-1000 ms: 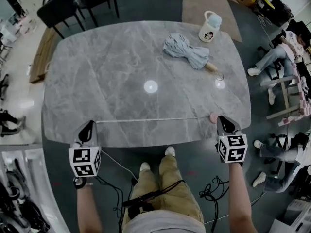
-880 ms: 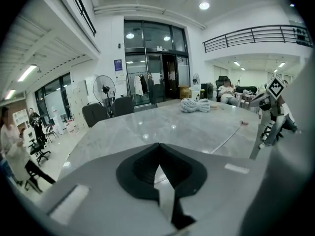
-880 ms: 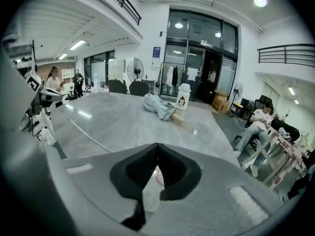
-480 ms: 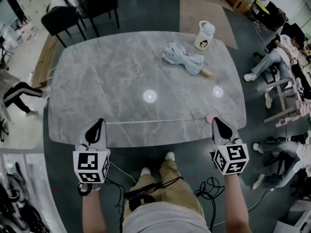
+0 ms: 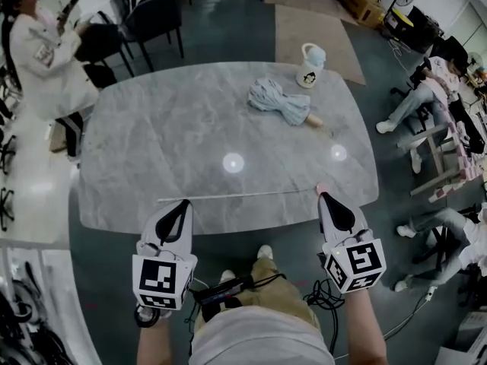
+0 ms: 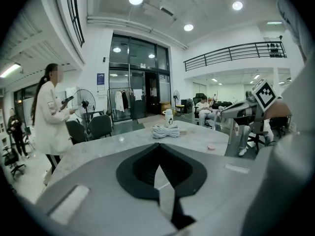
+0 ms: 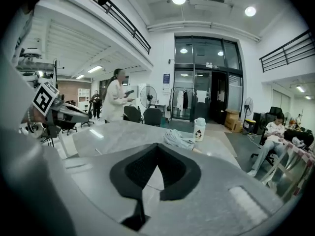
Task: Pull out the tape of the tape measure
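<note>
A thin white tape (image 5: 236,195) lies pulled out along the table's near edge. It ends at a small pink tape measure case (image 5: 320,188), which also shows as a pink spot (image 6: 211,147) on the table in the left gripper view. My left gripper (image 5: 183,204) hovers over the near edge, just right of the tape's free end, shut and holding nothing. Beside the pink case, my right gripper (image 5: 323,196) is also shut and empty. In both gripper views the jaws meet with nothing between them.
A folded light-blue umbrella (image 5: 280,102) and a white lidded mug (image 5: 308,55) rest at the far right of the grey marble table (image 5: 167,128). A person in white (image 5: 42,52) stands at the far left beside dark chairs (image 5: 156,14). People sit to the right.
Both grippers have drawn back from the tape's ends toward my body. The left gripper no longer sits at the tape's free end. A person in white has come into view at far left.
</note>
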### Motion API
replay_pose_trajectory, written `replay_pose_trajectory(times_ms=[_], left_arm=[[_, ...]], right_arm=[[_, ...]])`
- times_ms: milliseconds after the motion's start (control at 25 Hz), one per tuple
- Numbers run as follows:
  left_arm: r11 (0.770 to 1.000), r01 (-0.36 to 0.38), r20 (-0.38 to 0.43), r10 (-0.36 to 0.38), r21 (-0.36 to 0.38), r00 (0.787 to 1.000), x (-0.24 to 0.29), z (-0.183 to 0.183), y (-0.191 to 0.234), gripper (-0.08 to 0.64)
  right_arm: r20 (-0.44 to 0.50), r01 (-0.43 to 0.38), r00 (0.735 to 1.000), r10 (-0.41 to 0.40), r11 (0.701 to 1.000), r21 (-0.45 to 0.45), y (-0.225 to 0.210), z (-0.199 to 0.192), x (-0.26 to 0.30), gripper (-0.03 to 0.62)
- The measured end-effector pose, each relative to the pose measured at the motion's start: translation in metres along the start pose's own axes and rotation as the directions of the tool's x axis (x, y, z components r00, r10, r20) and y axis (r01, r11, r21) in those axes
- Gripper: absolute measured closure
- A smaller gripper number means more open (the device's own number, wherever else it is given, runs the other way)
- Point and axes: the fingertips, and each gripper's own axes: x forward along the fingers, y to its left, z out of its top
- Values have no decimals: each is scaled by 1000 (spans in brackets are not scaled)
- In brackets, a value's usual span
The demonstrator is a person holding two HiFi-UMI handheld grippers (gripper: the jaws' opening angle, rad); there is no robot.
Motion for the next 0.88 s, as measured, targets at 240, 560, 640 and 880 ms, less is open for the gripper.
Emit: replay_pose_trajectory(times_ms=[240,560,640,880], left_arm=[[999,30,6,-31,30,1000,-9,8,-19,548],[996,78,24,-78,34,997,-10,14,-38,548],[996,87,35,-88,33,996,-9,19,-42,548],[996,87,31,-87,-3,996,-3,13,-44,548]], right_arm=[[42,-38,998,39,999,-11,17,17,-12,592],[53,-45,998,45,999,-1,22,18,-21,592],[51,-47,998,47,999,-4,22,17,-22,592],[44,-46,998,47,999,-20,19,10,-19,592]])
